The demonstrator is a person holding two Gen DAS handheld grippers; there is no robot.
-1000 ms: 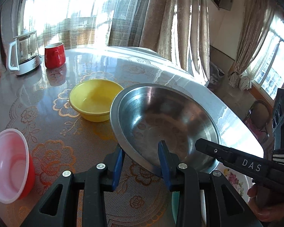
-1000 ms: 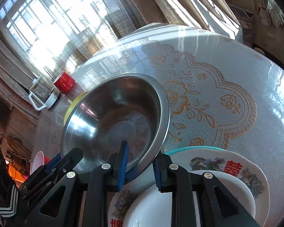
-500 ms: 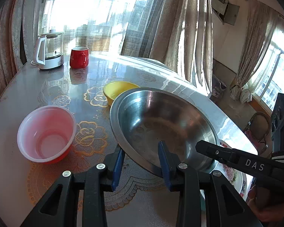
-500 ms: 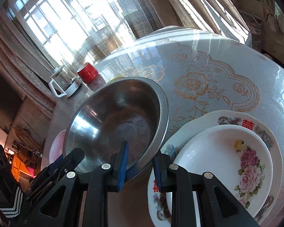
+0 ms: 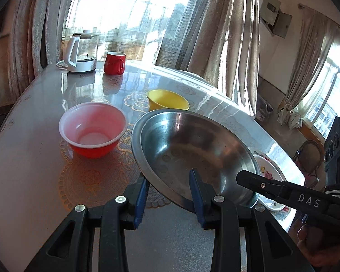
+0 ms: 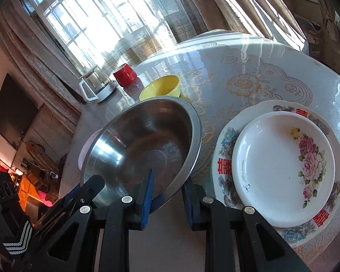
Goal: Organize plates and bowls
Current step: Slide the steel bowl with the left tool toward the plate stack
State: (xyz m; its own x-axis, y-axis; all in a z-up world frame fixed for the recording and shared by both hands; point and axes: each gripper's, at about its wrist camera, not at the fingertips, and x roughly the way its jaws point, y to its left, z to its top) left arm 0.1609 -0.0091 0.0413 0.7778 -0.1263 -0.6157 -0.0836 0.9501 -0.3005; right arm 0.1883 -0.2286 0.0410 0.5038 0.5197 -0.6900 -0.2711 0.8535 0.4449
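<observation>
Steel bowl [image 5: 192, 154] held tilted above the worktop [image 5: 34, 181], rim pinched from two sides: left gripper [image 5: 168, 195] with jaws clenched on the near rim, right gripper [image 6: 166, 192] with jaws clamped on the rim, one blue pad inside, one outside. Underside of the steel bowl hidden in both views. Red plastic bowl [image 5: 93, 131], white inside, just left of it, mostly hidden behind the steel in the right wrist view. Yellow bowl [image 5: 167, 100] beyond, near edge cut off by the steel rim. Rose-patterned plate [image 6: 283, 165] stacked in a larger scalloped plate [image 6: 224, 158], glossy ceramic, partly hidden behind the right gripper. Red mug [image 5: 114, 63] and glass kettle [image 5: 81, 54] at the far edge. Worktop glossy, lace-patterned.
</observation>
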